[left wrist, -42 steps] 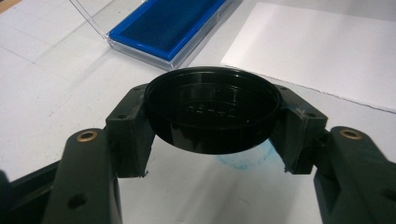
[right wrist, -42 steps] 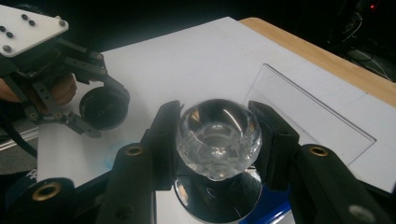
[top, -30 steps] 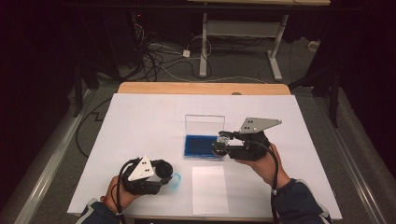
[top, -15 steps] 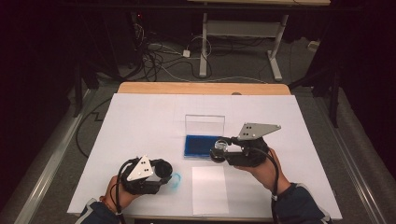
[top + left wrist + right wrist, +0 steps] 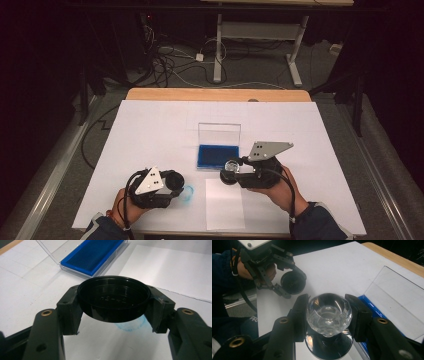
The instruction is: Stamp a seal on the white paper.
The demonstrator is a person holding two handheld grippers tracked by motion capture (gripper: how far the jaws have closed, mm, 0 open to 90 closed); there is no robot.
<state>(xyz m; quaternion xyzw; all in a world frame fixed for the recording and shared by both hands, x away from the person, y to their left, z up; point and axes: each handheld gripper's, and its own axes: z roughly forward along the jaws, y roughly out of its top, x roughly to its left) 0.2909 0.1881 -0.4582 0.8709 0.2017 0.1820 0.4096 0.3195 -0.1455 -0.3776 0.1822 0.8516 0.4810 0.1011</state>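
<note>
Worktop (image 5: 150,130) under white covering fills the high view: the left claw (image 5: 176,181) sits near the front edge beside a faint blue ring print (image 5: 187,193), while the right claw (image 5: 230,172) hovers just in front of the open blue ink pad (image 5: 216,155), above a white paper sheet (image 5: 225,205).

Left gripper view: the left claw (image 5: 113,306) pinches a round black cap (image 5: 113,300), hollow side up, above the blue print (image 5: 131,325); the ink pad (image 5: 92,255) lies beyond.

Right gripper view: the right claw (image 5: 328,312) clamps a clear faceted knob (image 5: 328,313) of a stamp, its dark round base (image 5: 329,345) below. The ink pad's blue edge (image 5: 368,305) lies just to the right.
</note>
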